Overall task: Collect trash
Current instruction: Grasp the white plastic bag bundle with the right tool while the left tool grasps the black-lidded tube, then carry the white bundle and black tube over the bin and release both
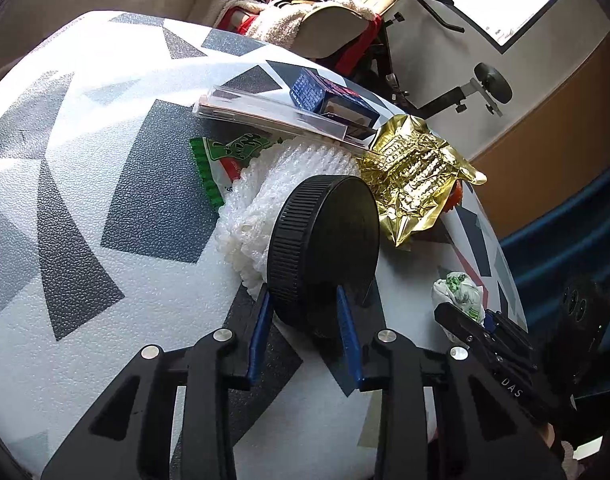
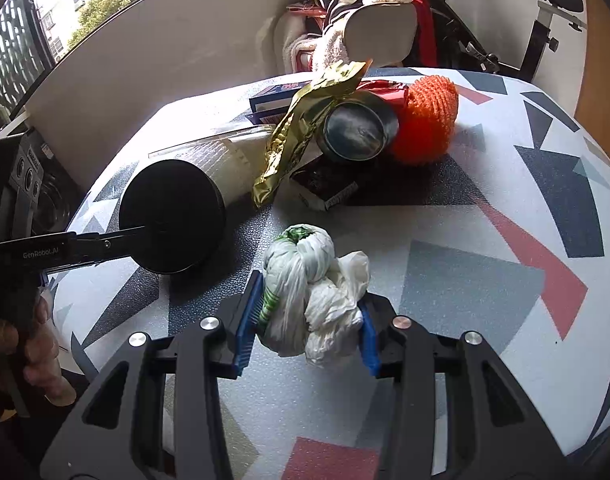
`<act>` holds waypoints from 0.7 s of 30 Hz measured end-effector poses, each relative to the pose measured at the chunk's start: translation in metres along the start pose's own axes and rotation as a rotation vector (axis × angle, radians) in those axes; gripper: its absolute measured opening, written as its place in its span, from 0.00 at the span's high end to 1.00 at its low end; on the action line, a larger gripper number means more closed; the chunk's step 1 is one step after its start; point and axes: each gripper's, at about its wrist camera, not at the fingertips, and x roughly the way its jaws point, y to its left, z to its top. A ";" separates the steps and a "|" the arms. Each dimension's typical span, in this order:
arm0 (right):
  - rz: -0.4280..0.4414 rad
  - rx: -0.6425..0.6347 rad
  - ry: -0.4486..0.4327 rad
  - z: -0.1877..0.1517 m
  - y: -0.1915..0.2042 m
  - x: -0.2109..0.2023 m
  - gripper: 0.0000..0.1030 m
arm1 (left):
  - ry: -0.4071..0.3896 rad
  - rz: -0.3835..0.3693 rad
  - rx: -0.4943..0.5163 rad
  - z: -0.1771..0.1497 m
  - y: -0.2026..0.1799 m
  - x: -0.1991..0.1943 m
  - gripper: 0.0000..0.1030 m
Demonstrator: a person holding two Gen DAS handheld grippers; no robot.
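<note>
On table | left claw grips lid | right claw clamps bag, underside hidden

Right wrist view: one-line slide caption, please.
Right tongs clamp a knotted white plastic bag; left tongs grip a black lid nearby.

Hidden partly behind the black lid: white foam net; tucked under gold wrapper: most of blue box; too blurry to read: writing on green-printed bag.
</note>
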 end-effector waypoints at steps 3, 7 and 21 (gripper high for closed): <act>0.000 -0.006 -0.007 0.000 0.001 -0.005 0.57 | -0.006 -0.004 0.033 -0.002 -0.009 -0.010 0.76; 0.005 -0.009 -0.022 -0.001 0.004 -0.015 0.57 | -0.027 -0.014 0.122 -0.006 -0.027 -0.029 0.82; 0.010 -0.017 -0.063 -0.016 0.015 -0.062 0.57 | -0.079 -0.074 0.234 -0.031 -0.063 -0.086 0.82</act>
